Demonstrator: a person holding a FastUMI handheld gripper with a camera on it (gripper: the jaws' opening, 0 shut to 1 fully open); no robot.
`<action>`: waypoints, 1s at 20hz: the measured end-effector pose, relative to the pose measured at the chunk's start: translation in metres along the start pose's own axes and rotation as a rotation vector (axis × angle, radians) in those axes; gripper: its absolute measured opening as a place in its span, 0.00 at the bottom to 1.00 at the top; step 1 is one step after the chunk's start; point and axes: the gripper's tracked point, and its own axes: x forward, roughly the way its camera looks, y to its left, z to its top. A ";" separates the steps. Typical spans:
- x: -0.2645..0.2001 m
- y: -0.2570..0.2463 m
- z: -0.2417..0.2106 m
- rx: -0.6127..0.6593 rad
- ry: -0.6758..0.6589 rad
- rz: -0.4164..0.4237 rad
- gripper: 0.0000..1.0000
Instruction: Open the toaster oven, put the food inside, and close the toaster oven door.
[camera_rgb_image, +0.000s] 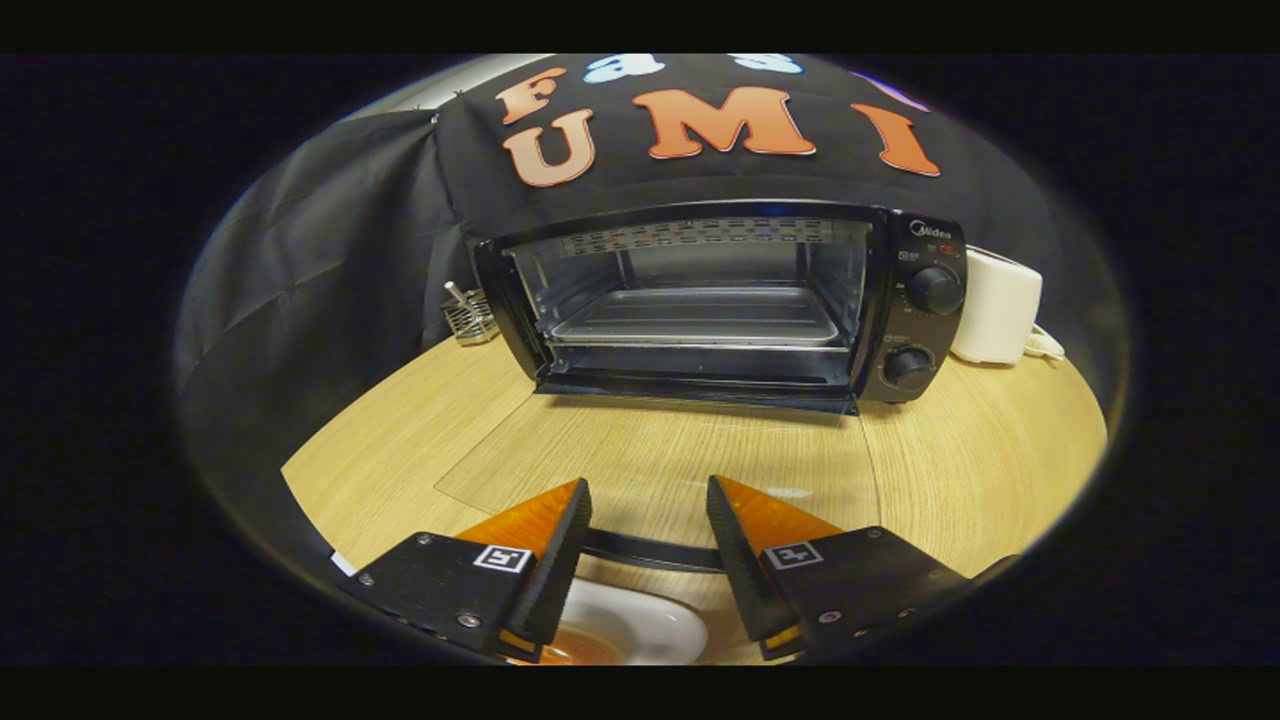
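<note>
Toaster oven (715, 300) sits at the far side of the wooden table (980, 470), against the black cloth wall, door (660, 470) dropped fully open and lying flat on the tabletop toward the gripper; glass pane shows the wood grain through it. Tray (695, 318) inside looks bare, cavity lit. Two knobs on the right panel. Wire holder (470, 318) left of the oven, white appliance (995, 305) right of it. Gripper (648, 520) held low and level, aimed straight at the cavity, fingers spread apart with nothing pinched between them, tips over the near edge of the door, just ahead of its dark handle (650, 552). White dish (640, 625) with something orange-brown in it lies under and between the fingers, close to their base
</note>
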 end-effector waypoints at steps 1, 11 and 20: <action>-0.003 0.000 0.000 -0.006 -0.011 -0.007 0.69; -0.073 0.034 -0.041 -0.133 -0.016 0.099 0.84; -0.108 0.053 -0.090 -0.190 0.094 0.187 0.84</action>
